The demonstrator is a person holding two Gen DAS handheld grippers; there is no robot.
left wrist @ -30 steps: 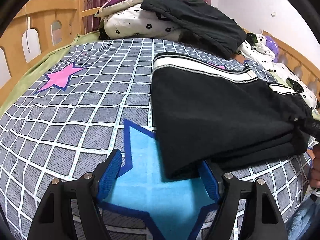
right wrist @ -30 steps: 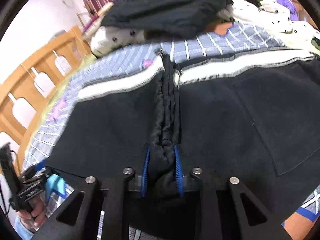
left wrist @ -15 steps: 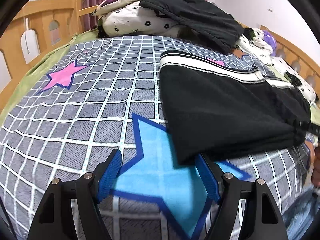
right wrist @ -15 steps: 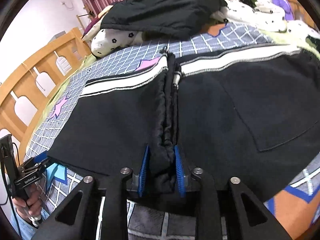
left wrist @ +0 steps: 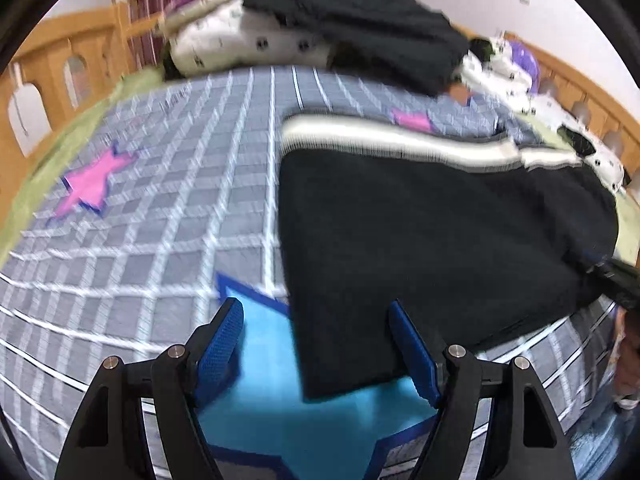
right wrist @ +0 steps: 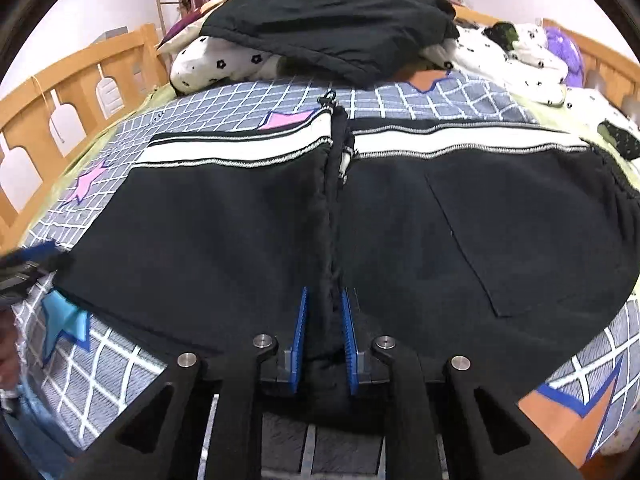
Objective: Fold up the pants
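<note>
Lying across the grid-patterned bedspread (left wrist: 168, 216), the black pants (right wrist: 224, 240) are spread flat, their white-striped side seam (right wrist: 240, 152) toward the pillows and their gathered waistband (right wrist: 330, 216) bunched into a ridge that runs straight to the right tongs (right wrist: 323, 340). Those right tongs are closing, their blue pads narrow and pressed on either side of that bunched waistband fabric, so the cloth is gripped between them. The left tongs (left wrist: 320, 344) stand wide apart above the blue star (left wrist: 280, 420) printed on the bedspread; the lower corner of the pants (left wrist: 420, 248) lies between the pads, the right-hand pad at the fabric's edge, yet nothing is pinched. A dark jacket (right wrist: 332, 20) lies heaped on a flower-print pillow (right wrist: 216, 64) at the head of the wooden bed frame (right wrist: 80, 80). The left wrist view is blurred.
</note>
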